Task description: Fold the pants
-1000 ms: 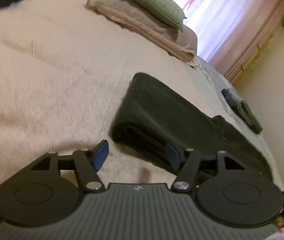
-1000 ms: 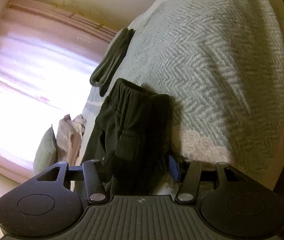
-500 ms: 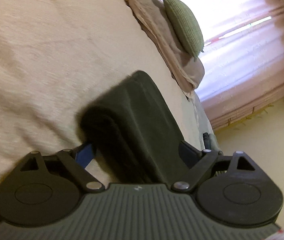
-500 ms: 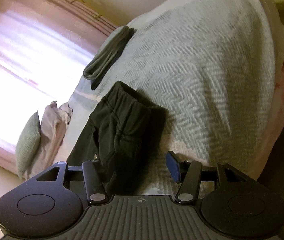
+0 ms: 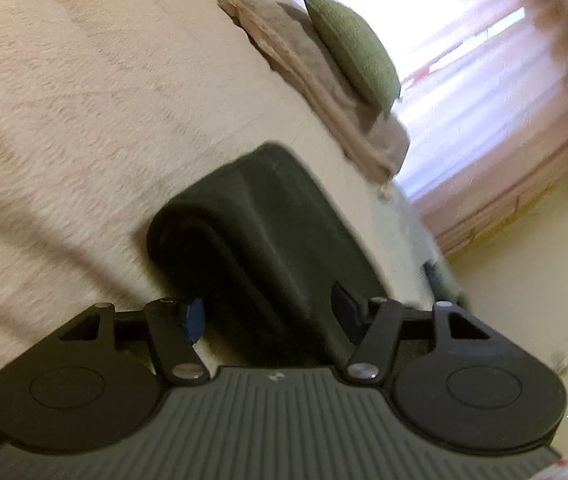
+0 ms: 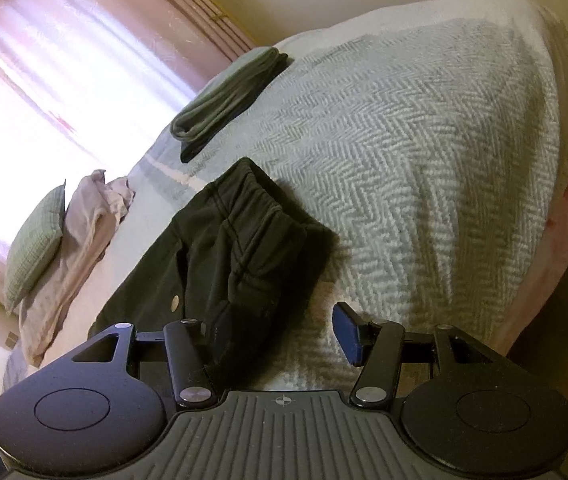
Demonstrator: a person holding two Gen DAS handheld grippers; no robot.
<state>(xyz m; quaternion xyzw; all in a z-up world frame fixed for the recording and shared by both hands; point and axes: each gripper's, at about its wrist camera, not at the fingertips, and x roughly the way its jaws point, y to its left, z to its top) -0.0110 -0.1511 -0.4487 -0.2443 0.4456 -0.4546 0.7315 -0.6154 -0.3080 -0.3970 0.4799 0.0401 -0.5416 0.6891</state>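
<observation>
Pants [image 5: 284, 240], dark and part-folded, lie on the bed [image 5: 83, 100], long axis running away from both my tongs. My left tongs [image 5: 267, 316] are closing around the folded end; my right tongs [image 6: 279, 332] stand part-open, gripping nothing I can confirm, the waistband end lying between them toward the left finger.

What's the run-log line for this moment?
task: fold pants | left claw: closing around folded end of pants | right claw: open at waistband | surface: bed
</observation>
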